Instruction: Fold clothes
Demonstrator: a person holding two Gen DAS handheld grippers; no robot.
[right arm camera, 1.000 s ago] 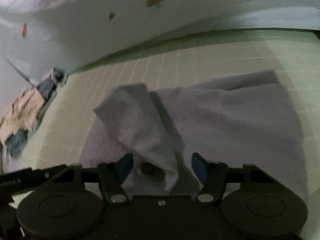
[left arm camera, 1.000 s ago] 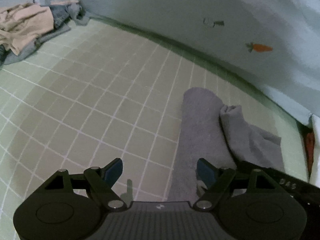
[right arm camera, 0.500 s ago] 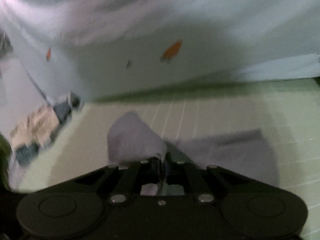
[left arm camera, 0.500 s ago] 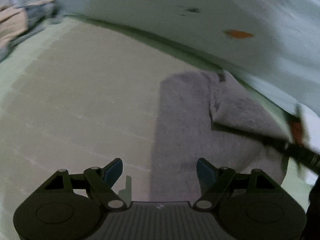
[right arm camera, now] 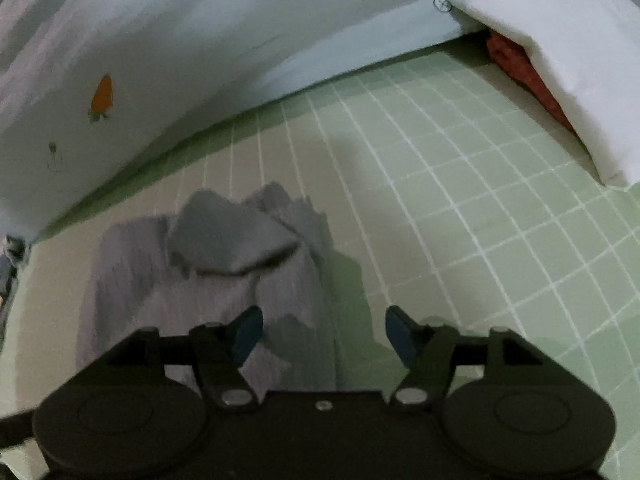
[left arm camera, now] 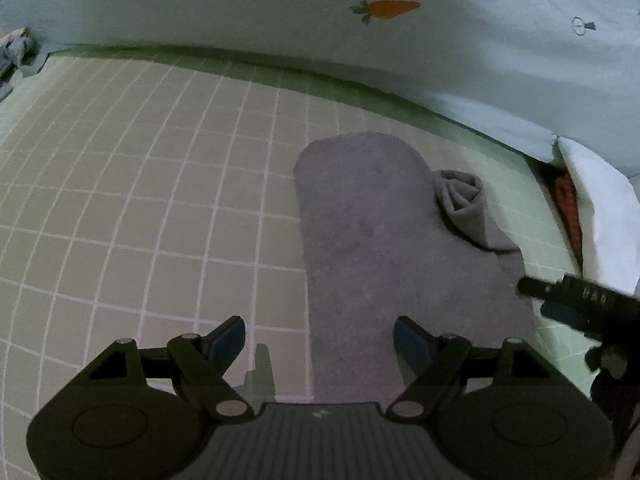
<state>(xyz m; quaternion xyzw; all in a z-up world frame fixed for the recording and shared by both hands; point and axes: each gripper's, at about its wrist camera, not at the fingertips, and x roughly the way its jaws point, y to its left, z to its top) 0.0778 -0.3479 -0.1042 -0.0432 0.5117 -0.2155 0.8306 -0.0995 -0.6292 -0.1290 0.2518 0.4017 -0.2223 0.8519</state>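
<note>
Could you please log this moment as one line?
left gripper: open, empty | right gripper: opening, empty | grey garment: on checked sheet

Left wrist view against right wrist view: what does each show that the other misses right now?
Only the left wrist view shows the right gripper from outside, at the grey garment's right edge, and the left gripper, jaws wide, nothing between them. Only the right wrist view shows between the right gripper's own fingers: the jaws are opening and clamp nothing, a folded flap lying ahead. Both share the grey garment, the green checked sheet, the carrot-print fabric, the pile of clothes at far left, and the white pillow over something red.
</note>
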